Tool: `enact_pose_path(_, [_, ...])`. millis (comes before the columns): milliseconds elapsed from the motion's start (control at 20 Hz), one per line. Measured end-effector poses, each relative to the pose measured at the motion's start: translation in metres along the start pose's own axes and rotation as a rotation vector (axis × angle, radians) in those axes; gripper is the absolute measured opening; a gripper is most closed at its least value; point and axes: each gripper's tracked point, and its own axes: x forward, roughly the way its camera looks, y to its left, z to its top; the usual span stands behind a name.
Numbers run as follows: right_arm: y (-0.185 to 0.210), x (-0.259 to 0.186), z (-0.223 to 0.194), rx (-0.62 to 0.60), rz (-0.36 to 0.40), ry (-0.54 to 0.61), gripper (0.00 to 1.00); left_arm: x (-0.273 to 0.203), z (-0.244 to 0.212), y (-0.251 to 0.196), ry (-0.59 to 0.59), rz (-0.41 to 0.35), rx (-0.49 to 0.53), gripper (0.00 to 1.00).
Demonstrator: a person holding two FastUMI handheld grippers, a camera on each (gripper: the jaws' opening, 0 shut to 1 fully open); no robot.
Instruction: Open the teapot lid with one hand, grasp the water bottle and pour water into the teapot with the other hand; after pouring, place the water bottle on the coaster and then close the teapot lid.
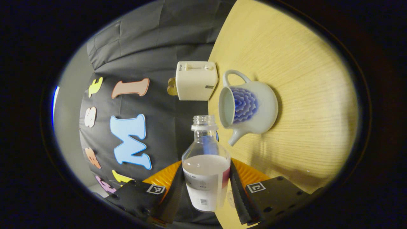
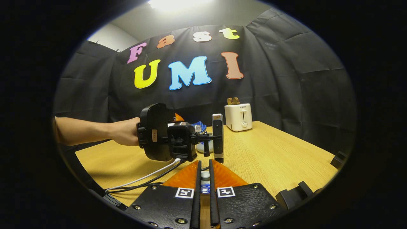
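Between the fingers of the left gripper (image 1: 206,190) sits the water bottle (image 1: 206,165), both fingers pressed on its labelled lower body. It is tipped far over, its uncapped neck pointing ahead toward the teapot (image 1: 251,108); the water inside reaches about halfway up. Clear and smooth-walled, it looks like light plastic that could slip or dent if squeezed hard, and the shifting water will move its weight as it tilts, so the low grip on the label seems the sound place to hold.

Just ahead and to the right of the bottle's mouth the teapot stands on the desk (image 1: 305,95), its top opening bare and turned toward the bottle, handle on the far side, spout on the near side. It looks like glazed ceramic: heavy, hard, slick and chippable.

The right gripper (image 2: 203,187) has its fingers drawn nearly together on a small white-and-blue piece, most likely the teapot lid (image 2: 205,183) by its knob; that is a small, smooth hold that could easily slide out.

Ahead of the right gripper, a hand (image 2: 125,133) carries the left gripper. The desk is pale wood-grain, flat and smooth. Beyond the teapot a white toaster (image 1: 196,80) stands at the desk's back edge, against the dark cloth wall (image 2: 286,79).
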Motion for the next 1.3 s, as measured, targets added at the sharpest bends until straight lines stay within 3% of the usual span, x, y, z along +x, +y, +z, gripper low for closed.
enact_pose_path(500, [-0.002,0.000,-0.003,0.009,-0.001,0.011,0.12,0.005,-0.001,0.006,0.037,-0.019,0.198,0.84])
enact_pose_path(1300, [-0.003,-0.002,-0.003,0.011,0.001,0.017,0.12,0.005,0.002,0.021,0.050,0.001,0.372,0.84])
